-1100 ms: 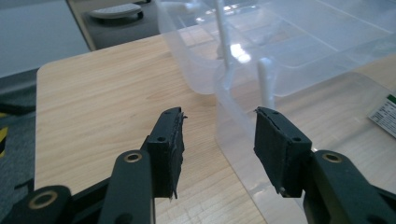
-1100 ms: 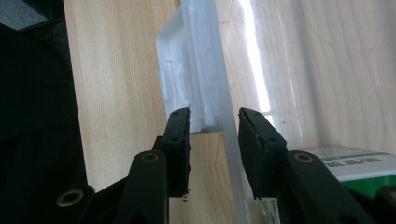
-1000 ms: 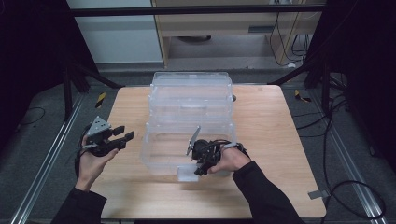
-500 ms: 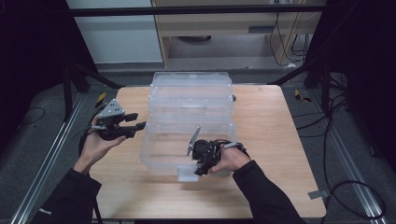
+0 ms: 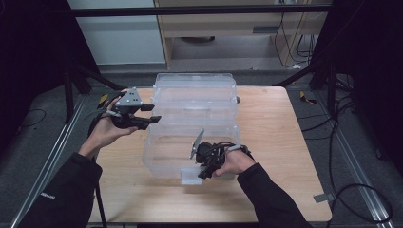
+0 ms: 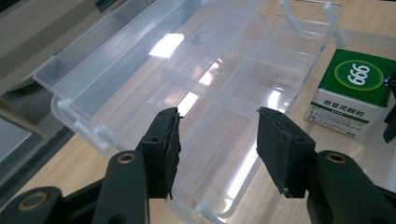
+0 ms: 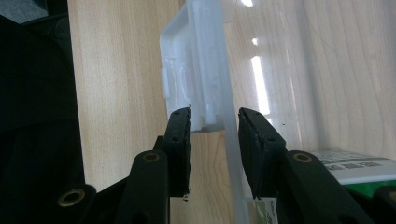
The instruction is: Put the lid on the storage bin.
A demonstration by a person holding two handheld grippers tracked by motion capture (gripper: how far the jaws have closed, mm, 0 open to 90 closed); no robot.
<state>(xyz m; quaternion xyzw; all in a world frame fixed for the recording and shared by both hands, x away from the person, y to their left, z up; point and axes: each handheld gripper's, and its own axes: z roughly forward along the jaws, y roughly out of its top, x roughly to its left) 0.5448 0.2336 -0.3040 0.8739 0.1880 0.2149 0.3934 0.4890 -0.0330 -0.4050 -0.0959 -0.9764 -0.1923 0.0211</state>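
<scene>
A clear plastic box (image 5: 166,156) stands open on the wooden table (image 5: 280,142), its lid (image 5: 195,92) folded back. My left gripper (image 5: 156,113) hovers open at the box's back left; in the left gripper view its jaws (image 6: 218,123) stand wide apart above the clear divided tray (image 6: 224,70). A green and white carton marked 666 (image 6: 357,93) sits inside the box. My right gripper (image 5: 202,174) is at the front wall by the latch (image 5: 190,176). In the right gripper view it (image 7: 215,114) is shut on that wall (image 7: 229,154), with the latch (image 7: 187,70) just above and the carton (image 7: 355,168) behind.
A pale cabinet (image 5: 228,28) and cables (image 5: 342,118) lie beyond the table's far edge. Metal frame rails (image 5: 43,175) run along both sides. Bare wood shows to the right of the box.
My left gripper has risen and moved right and away from me, from beside the box's front left to its back left corner. The right gripper has stayed at the front wall.
</scene>
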